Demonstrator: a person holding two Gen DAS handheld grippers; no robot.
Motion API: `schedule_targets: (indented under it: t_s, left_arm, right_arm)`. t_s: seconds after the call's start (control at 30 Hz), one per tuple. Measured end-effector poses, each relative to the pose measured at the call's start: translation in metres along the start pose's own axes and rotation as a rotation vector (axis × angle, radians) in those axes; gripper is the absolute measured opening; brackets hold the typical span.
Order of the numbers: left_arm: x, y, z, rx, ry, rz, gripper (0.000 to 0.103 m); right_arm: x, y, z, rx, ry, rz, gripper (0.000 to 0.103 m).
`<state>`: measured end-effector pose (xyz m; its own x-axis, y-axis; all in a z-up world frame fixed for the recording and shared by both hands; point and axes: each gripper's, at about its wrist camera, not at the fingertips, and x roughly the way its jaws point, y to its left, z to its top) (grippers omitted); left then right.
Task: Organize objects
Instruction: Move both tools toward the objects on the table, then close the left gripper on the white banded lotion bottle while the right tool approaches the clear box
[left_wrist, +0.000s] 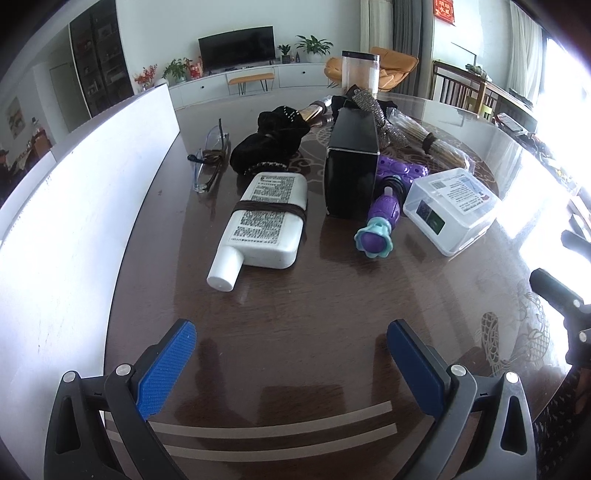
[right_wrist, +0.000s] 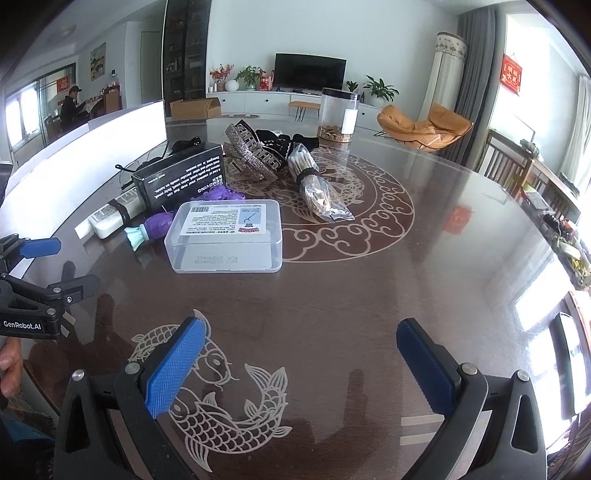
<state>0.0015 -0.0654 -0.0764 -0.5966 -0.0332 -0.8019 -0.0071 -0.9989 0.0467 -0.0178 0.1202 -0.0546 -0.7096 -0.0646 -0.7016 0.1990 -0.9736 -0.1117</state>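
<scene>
Hovering over the dark glossy patterned bench (left_wrist: 295, 314), I held both tongs released and empty: left tongs (left_wrist: 291, 332) facing the clutter, right tongs (right_wrist: 301, 332) above the inlaid fish. Nothing looked sorted yet, so I judged this the start. Nearest my left lay the white flat plastic bottle banded in brown (left_wrist: 264, 218), beside the black rectangular carton (left_wrist: 352, 166) and purple toy with teal flower tip (left_wrist: 380, 221). Next would call for closing on one item. The clear lidded plastic box (right_wrist: 225, 236) sat shut, contents unclear; the tall clear canister (right_wrist: 338, 114) held brownish bits at its bottom.
</scene>
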Motion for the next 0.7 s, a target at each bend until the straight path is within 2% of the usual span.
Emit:
schedule_targets:
  t_s: [0.13, 0.27, 0.33, 0.47, 0.53, 0.7]
  left_arm:
    - [0.001, 0.007, -0.001, -0.022, 0.011, -0.010, 0.103]
    - [0.002, 0.014, -0.001, -0.037, 0.018, -0.009, 0.103]
    - [0.002, 0.016, -0.001, -0.042, 0.023, -0.005, 0.103]
    - [0.002, 0.025, -0.003, -0.066, 0.029, -0.007, 0.103]
    - [0.003, 0.027, -0.003, -0.070, 0.028, -0.003, 0.103]
    - [0.004, 0.026, -0.001, -0.061, 0.030, -0.010, 0.103]
  right_arm:
    - [-0.007, 0.005, 0.014, 0.024, -0.026, 0.043, 0.103]
    - [0.000, 0.020, 0.043, 0.092, -0.021, 0.197, 0.103]
    - [0.013, 0.034, 0.056, 0.072, 0.012, 0.222, 0.103]
    - [0.048, 0.060, 0.067, -0.058, 0.094, 0.145, 0.103]
    - [0.054, 0.060, 0.065, -0.096, 0.092, 0.075, 0.103]
    - [0.052, 0.005, 0.046, 0.054, 0.135, -0.030, 0.103]
